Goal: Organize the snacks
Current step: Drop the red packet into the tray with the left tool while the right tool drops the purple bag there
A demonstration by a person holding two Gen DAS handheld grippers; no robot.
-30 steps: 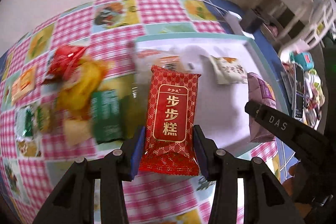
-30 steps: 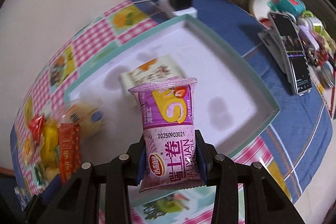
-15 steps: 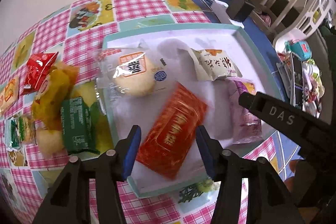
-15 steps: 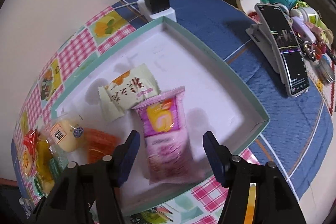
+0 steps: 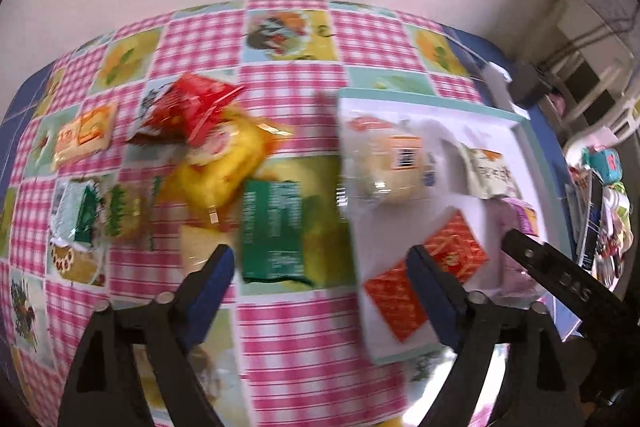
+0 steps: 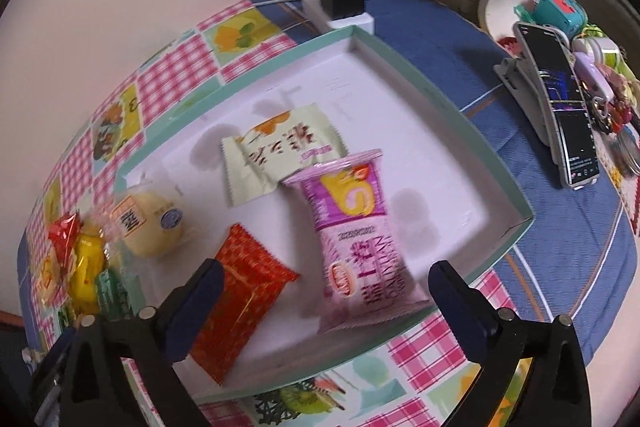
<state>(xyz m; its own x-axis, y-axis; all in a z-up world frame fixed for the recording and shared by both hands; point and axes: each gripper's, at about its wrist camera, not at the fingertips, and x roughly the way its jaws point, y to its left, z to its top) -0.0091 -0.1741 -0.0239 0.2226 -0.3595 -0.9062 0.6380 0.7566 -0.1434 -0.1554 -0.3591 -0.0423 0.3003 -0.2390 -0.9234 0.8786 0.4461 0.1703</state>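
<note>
Four snacks lie in the tray (image 6: 500, 187): bun (image 6: 150, 227), cream packet (image 6: 280, 147), red packet (image 6: 244, 291), purple packet (image 6: 360, 239). Both my left gripper (image 5: 320, 283) and right gripper (image 6: 324, 299) are spread and empty. A pile (image 5: 224, 179) waits on the table (image 5: 304, 347).

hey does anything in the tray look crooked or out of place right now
Nothing is spilled or torn. The four snacks in the tray lie at mixed angles: the red packet sits diagonally, and the purple packet overlaps a corner of the cream packet. More snacks lie heaped on the tablecloth beside the tray.
</note>
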